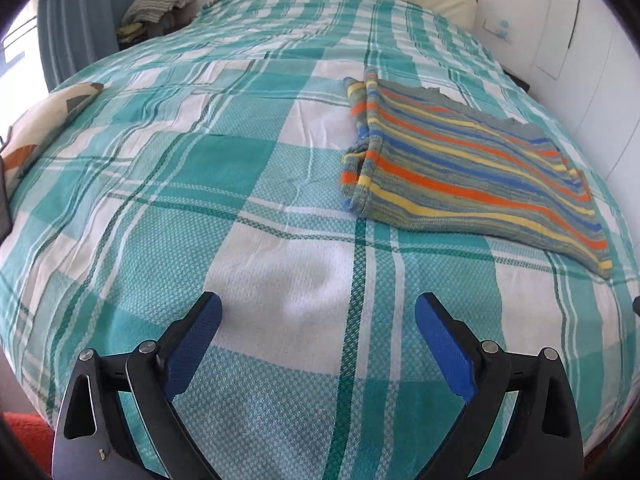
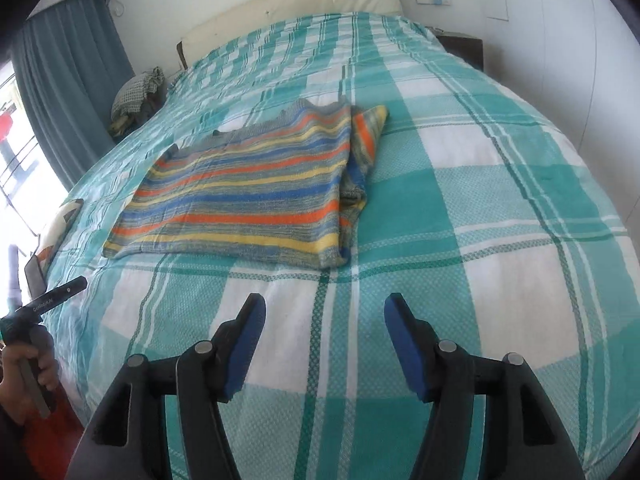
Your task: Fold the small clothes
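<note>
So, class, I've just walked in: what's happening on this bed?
A person holds a two-finger gripper in each hand, folding small clothes. The striped knitted garment lies folded on the teal checked bedspread. Neither gripper touches it: the left gripper and right gripper are both open and empty above the bedspread, short of the garment.

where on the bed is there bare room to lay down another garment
Bare bedspread lies left of the striped sweater, up to the patterned cushion, and in front of it toward both open grippers. The clothes pile crowds the far left corner.
</note>
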Demonstrator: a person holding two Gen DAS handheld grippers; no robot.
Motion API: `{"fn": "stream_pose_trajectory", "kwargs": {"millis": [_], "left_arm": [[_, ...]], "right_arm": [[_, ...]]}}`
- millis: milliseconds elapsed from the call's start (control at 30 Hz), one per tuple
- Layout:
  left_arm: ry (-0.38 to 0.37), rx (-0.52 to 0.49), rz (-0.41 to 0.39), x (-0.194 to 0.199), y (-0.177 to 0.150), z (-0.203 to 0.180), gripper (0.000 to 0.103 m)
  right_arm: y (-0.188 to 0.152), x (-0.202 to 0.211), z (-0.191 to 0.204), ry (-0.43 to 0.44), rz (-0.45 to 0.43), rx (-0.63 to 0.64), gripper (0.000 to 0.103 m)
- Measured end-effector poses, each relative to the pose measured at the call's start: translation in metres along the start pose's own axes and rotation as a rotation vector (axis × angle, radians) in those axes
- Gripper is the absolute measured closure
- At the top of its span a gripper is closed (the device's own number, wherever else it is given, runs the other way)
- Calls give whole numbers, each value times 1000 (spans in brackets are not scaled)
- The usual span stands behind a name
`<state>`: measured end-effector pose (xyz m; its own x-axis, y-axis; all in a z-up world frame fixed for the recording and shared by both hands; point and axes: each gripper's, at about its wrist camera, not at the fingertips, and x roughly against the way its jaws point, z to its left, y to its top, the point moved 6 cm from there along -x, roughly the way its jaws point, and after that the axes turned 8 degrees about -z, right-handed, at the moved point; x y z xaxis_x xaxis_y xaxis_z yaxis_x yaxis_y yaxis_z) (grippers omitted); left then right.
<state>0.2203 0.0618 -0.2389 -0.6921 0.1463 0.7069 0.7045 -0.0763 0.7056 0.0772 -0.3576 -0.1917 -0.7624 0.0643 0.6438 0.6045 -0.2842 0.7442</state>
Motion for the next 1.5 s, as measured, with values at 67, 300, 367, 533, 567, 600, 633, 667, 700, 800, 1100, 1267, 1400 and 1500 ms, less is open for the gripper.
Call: {"fn": "stream_pose_trajectory", "kwargs": {"millis": [67,300,367,533,567,600,633,667,700,800,1100,1267,1400,1500], "left_arm": [[24,-56,12,-15,-9,-4,0],[63,-83,-34,-18,-12,-8,0],[64,-86,-40,-18,-13,-8,0],[76,-93,-50,-17,-14,-10,0],[76,-94,-50,-17,-14,-10,0],[76,-94,-50,-17,-14,-10,0],[76,-94,-50,-17,-14,-10,0],[77,-94,-51,-17,-14,-10,0],[78,-94,-52,-17,-14,-10,0],[82,-96,-54,-17,-14,-10,0],[83,-96,-56,-17,-14,-10,0],[85,-97,-63,-16,-13,-10,0],[89,-93,-53,-15,-13,-9,0],[101,-96,5,-3,-11,-12,2]], "right_arm": [[-8,9,-12,-89,-33,10,32],[-33,-11,-28,-148,64,15,21],[-38,-13,-25,-151,65,25,15],[-45,-15,-21,-156,56,46,10],[-45,-15,-22,-152,53,42,10],[-46,-15,-22,-147,51,43,10],[-46,-15,-22,-146,50,48,10],[-47,-15,-21,-145,49,54,9],[-48,-16,-20,-146,47,65,8],[-50,-18,-16,-157,46,95,5],[-50,-20,-15,-156,42,103,3],[-50,-21,-15,-156,42,103,3],[-50,-21,-15,-156,42,103,2],[-50,-21,-15,-154,49,103,2]]}}
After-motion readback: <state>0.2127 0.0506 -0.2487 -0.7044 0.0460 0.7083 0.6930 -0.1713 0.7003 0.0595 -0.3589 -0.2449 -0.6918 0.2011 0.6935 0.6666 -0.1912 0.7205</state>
